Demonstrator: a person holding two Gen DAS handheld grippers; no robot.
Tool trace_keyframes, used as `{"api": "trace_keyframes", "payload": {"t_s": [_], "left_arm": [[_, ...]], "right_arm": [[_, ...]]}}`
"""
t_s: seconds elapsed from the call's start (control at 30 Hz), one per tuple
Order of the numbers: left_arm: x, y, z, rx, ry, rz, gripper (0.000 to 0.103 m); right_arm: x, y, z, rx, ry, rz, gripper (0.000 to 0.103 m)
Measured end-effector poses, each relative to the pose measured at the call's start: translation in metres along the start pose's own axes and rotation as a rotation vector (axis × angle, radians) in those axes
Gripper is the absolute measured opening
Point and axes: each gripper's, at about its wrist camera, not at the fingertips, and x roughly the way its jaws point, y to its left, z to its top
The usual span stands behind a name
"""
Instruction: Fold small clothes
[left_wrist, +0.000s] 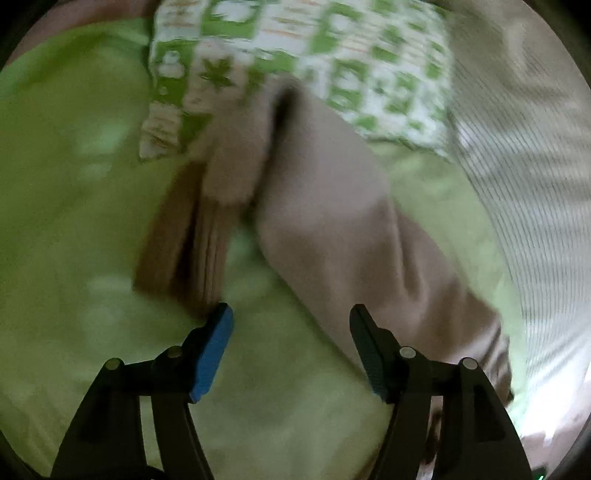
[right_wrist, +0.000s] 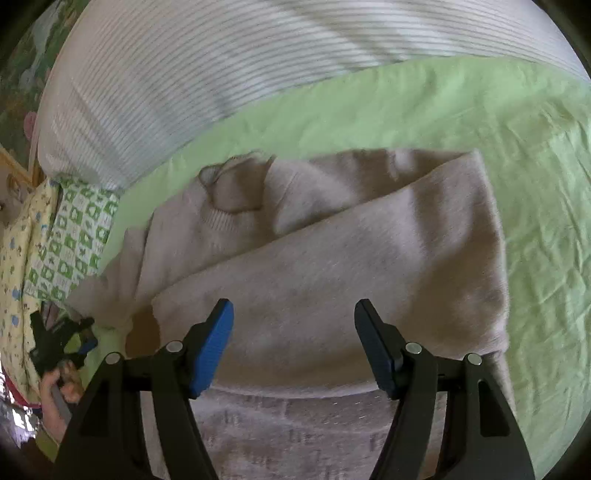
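1. While both claws hang spread and empty over the bed, I judge the fold is partway done: one flap of the beige sweater (right_wrist: 332, 266) already lies diagonally across its body.
2. My right gripper (right_wrist: 293, 325) hovers over the folded flap, jaws wide apart, nothing between them. The sweater's collar (right_wrist: 232, 188) shows beyond, slightly rumpled.
3. My left gripper (left_wrist: 291, 328) is also spread, gripping nothing. A ribbed sleeve cuff (left_wrist: 184, 251) lies just ahead of its blue pad; the left view is blurred, so whether the pad touches it I cannot tell.
4. Sweater sits on the green sheet (right_wrist: 535, 184), roughly central, near the striped pillow (right_wrist: 184, 74) and a green patterned cloth (right_wrist: 81, 229).
5. Next move, my guess: left claw pinches the loose sleeve cuff and brings it over the body; right claw should hold the flap flat.
6. Materials: sweater is soft fuzzy knit, thick, ribbed at cuff and collar, likely to slump. Sheet is thin, wrinkled cotton. Pillow looks puffy, fine-striped.
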Motion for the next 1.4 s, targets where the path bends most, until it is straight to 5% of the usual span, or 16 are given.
{"api": "trace_keyframes", "payload": {"t_s": [0.23, 0.3, 0.37, 0.5, 0.77, 0.97, 1.03, 1.1, 1.23, 1.4], "left_arm": [[0.016, -0.017, 0.03, 0.023, -0.055, 0.042, 0.063], [0.019, -0.024, 0.036, 0.053, -0.071, 0.031, 0.034], [0.02, -0.03, 0.04, 0.082, -0.069, 0.023, 0.015], [0.001, -0.052, 0.031, 0.177, -0.13, 0.017, 0.006], [-0.064, -0.133, -0.021, 0.44, -0.209, -0.123, 0.006], [-0.097, -0.223, -0.127, 0.779, -0.202, -0.253, 0.006], [-0.088, -0.247, -0.179, 0.921, -0.174, -0.233, 0.008], [-0.065, -0.26, -0.222, 1.05, -0.128, -0.193, 0.021], [-0.035, -0.264, -0.28, 1.198, -0.026, -0.147, 0.025], [-0.054, -0.235, -0.282, 1.196, -0.031, -0.159, 0.054]], "right_arm": [[0.015, 0.017, -0.005, -0.004, 0.03, 0.014, 0.069], [0.015, 0.02, -0.006, -0.011, 0.032, 0.011, 0.069], [0.012, 0.019, -0.007, -0.017, 0.026, 0.014, 0.069], [0.008, 0.017, -0.008, -0.023, 0.013, 0.01, 0.069], [-0.005, 0.002, -0.012, 0.003, -0.004, 0.02, 0.069], [-0.023, -0.01, -0.016, 0.034, -0.034, 0.029, 0.069], [-0.029, -0.015, -0.017, 0.051, -0.043, 0.025, 0.069], [-0.034, -0.022, -0.018, 0.078, -0.045, 0.025, 0.069], [-0.04, -0.033, -0.019, 0.124, -0.033, 0.006, 0.069], [-0.044, -0.028, -0.013, 0.096, -0.046, 0.01, 0.069]]}}
